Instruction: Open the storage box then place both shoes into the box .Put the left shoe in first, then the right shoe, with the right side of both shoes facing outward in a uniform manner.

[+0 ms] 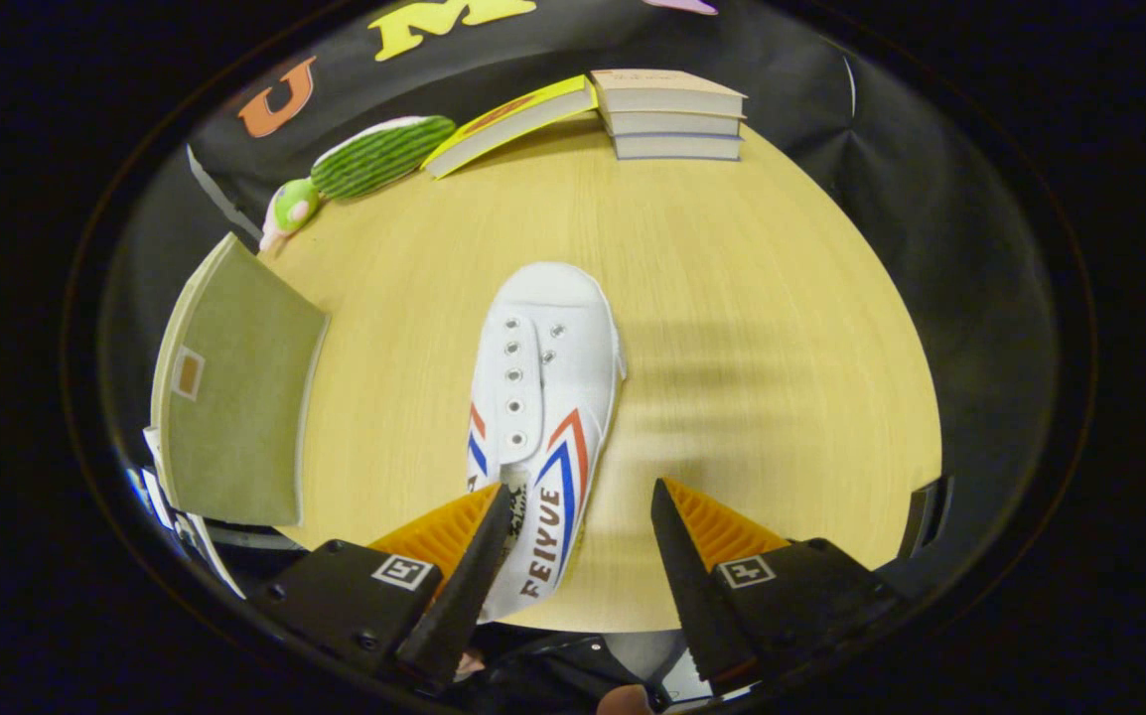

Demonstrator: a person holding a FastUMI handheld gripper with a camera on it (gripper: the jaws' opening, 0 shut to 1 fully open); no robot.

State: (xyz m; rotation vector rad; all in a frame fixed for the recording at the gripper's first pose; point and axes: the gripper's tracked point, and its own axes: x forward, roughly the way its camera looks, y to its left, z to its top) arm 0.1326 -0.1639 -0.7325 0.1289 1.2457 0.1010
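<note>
A white canvas shoe point(545, 397) with red and blue chevrons lies on the wooden table point(752, 328), toe pointing away from me and heel toward me. My gripper point(581, 497) hangs over its heel end with the jaws apart. The shoe's side and heel lie in the gap, close to the left finger point(479, 556); the right finger point(682, 556) is over bare table beside it. Neither finger presses on the shoe. To the left stands the olive-green storage box point(235, 397), its lid flap raised.
At the far edge of the table are a stack of three books point(672, 114), a yellow book point(508, 119) leaning against it, and a green plush cactus toy point(364, 164). A dark object point(921, 516) sits at the table's right near edge.
</note>
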